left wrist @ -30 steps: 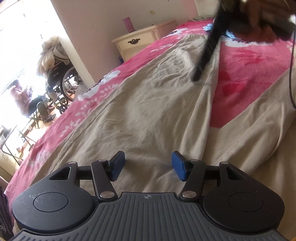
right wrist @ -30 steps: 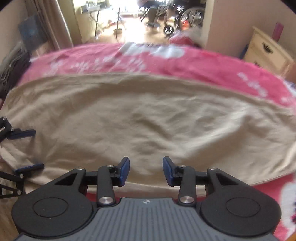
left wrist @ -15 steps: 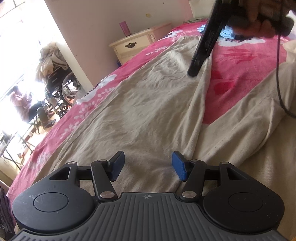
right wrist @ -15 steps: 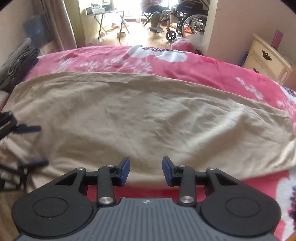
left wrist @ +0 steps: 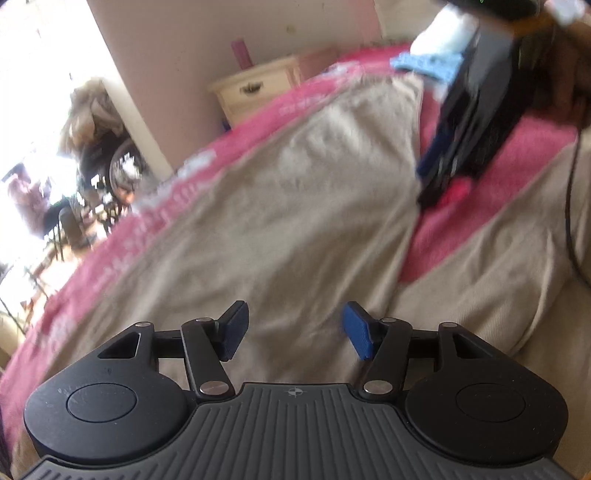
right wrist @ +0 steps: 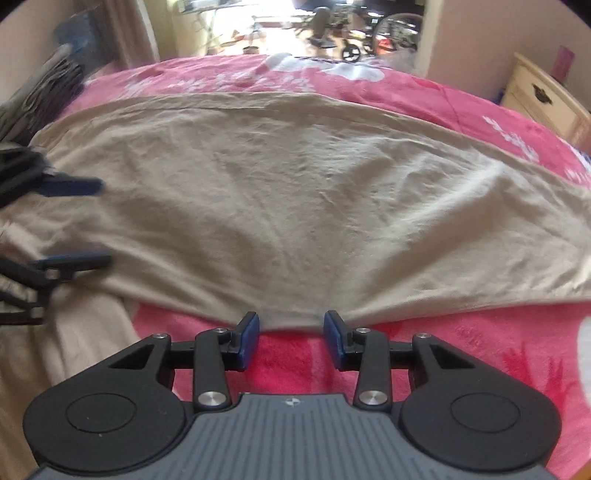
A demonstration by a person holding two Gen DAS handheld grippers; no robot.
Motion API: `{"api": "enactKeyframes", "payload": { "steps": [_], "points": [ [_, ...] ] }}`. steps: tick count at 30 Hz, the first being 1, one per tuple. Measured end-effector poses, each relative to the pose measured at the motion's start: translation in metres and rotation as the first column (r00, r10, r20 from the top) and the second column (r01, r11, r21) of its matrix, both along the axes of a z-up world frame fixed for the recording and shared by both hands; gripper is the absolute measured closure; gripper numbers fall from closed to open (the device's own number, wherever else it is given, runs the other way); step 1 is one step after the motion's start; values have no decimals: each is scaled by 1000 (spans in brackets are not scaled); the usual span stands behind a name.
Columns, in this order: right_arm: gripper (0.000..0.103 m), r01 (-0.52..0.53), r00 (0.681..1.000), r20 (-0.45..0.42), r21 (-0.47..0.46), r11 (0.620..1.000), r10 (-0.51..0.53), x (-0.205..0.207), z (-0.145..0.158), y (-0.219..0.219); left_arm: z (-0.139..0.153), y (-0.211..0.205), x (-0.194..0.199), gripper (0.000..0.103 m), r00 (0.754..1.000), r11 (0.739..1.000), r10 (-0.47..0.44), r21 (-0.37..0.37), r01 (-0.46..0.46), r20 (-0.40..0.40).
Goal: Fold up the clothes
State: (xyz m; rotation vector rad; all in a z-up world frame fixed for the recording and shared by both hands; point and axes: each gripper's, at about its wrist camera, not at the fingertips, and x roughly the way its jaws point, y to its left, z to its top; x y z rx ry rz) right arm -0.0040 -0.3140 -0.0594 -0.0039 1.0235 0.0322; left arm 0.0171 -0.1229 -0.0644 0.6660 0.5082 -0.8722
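Note:
Beige trousers (right wrist: pixel 295 192) lie spread flat across a pink flowered bedspread (right wrist: pixel 461 354). My right gripper (right wrist: pixel 291 326) hovers open over the near edge of one trouser leg, with only that hem below its blue pads. In the left wrist view the same trousers (left wrist: pixel 295 206) stretch away from me. My left gripper (left wrist: pixel 293 325) is open just above the cloth, nothing between its fingers. The right gripper (left wrist: pixel 428 184) shows blurred at the upper right there, held by a hand. The left gripper (right wrist: pixel 81 223) enters the right wrist view from the left edge, jaws apart over the cloth.
A cream nightstand (left wrist: pixel 258 88) stands by the wall beyond the bed. A wheelchair (right wrist: pixel 395 33) and a seated person (left wrist: pixel 22 195) are in the bright doorway area. Dark folded clothes (right wrist: pixel 40 96) lie at the bed's far left; a light blue cloth (left wrist: pixel 428 64) lies near the head.
The right gripper has drawn back, so the trouser hem now lies at its fingertips, and it looms closer in the left view. The left gripper has reached further in over the cloth.

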Motion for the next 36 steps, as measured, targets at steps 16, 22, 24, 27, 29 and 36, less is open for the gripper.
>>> {"api": "enactKeyframes", "payload": {
  "steps": [16,22,24,27,29,36],
  "points": [
    [65,1,1000,-5,-130,992,-1,7,16,-113,4,5,-1,46,997,999,45,-13,-45,-62],
    [65,-77,994,71,-137,987,88,61,5,-110,3,4,-3,46,998,999,40,-6,-41,-52],
    [65,-137,990,-7,-169,976,138,55,-14,-120,2,4,-2,46,998,999,43,-11,-44,-51],
    [63,-26,999,-39,-107,994,22,24,-8,-174,2,5,-1,46,997,998,51,-17,-52,-60],
    [63,73,993,-86,-64,995,-78,11,2,-207,3,3,0,46,997,999,52,-11,-53,-61],
    [64,11,997,75,39,999,-14,68,18,-186,3,0,-1,46,998,999,31,13,-30,-48]
  ]
}}
